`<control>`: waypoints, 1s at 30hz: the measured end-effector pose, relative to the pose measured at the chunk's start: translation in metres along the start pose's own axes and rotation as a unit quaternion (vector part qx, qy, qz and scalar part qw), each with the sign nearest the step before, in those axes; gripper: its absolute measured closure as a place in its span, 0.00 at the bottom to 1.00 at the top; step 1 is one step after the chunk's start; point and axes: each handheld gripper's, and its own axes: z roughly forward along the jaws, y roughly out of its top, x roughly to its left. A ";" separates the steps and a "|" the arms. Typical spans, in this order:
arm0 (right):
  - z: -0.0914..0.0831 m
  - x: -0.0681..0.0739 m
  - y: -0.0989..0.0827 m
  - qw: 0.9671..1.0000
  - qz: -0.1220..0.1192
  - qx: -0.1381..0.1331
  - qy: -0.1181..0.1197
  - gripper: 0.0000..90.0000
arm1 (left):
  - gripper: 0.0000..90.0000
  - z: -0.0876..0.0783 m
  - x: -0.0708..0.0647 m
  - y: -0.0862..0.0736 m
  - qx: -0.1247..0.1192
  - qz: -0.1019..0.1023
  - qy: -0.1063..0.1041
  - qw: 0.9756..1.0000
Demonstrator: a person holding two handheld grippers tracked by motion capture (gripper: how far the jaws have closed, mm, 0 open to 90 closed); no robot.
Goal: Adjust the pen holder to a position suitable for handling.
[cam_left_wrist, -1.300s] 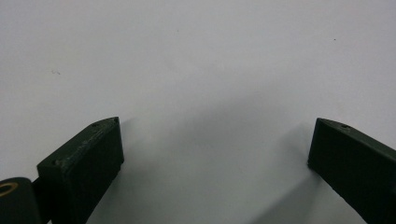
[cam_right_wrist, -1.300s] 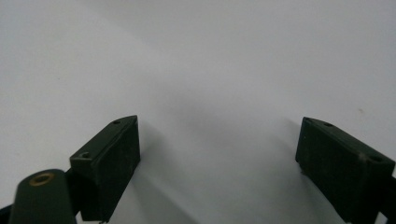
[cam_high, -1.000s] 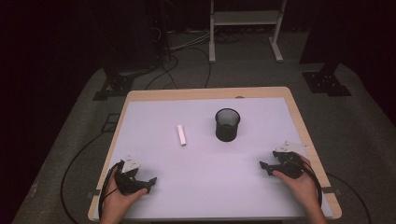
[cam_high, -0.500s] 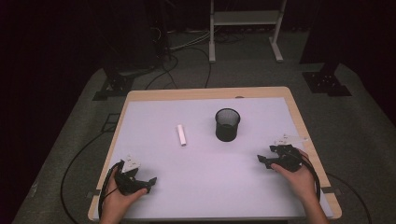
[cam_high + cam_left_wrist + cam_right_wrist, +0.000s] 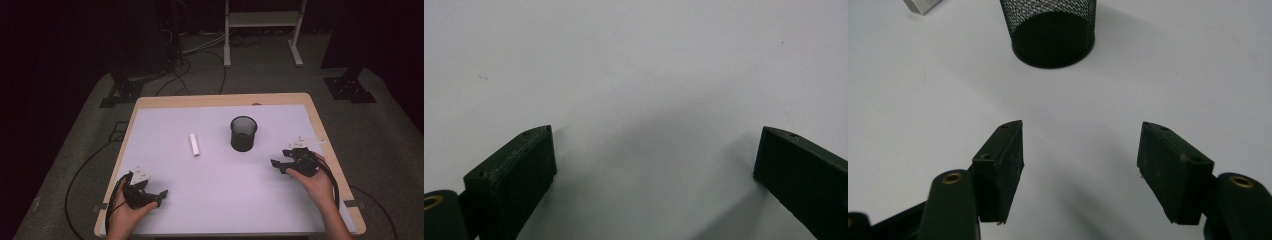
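The table (image 5: 150, 107) is standing in the middle of the high view; the mesh cup (image 5: 243, 133) is sitting on it right of centre, toward the far edge; the small block (image 5: 194, 144) is lying left of the cup, well apart from it; the left gripper (image 5: 159, 194) is resting at the near left corner; the right gripper (image 5: 274, 163) is hovering near the right edge, before and right of the cup; the stand (image 5: 262, 20) is standing on the floor behind the table.
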 end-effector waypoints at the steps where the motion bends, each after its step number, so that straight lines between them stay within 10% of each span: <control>1: 0.000 0.001 0.004 1.000 -0.001 -0.002 0.001 0.38 | 0.03 0.000 0.000 0.000 0.000 0.000 0.000 1.000; 30: 0.011 0.004 0.076 1.000 -0.009 -0.023 0.017 0.45 | 0.03 0.000 0.000 0.000 -0.002 -0.001 0.000 1.000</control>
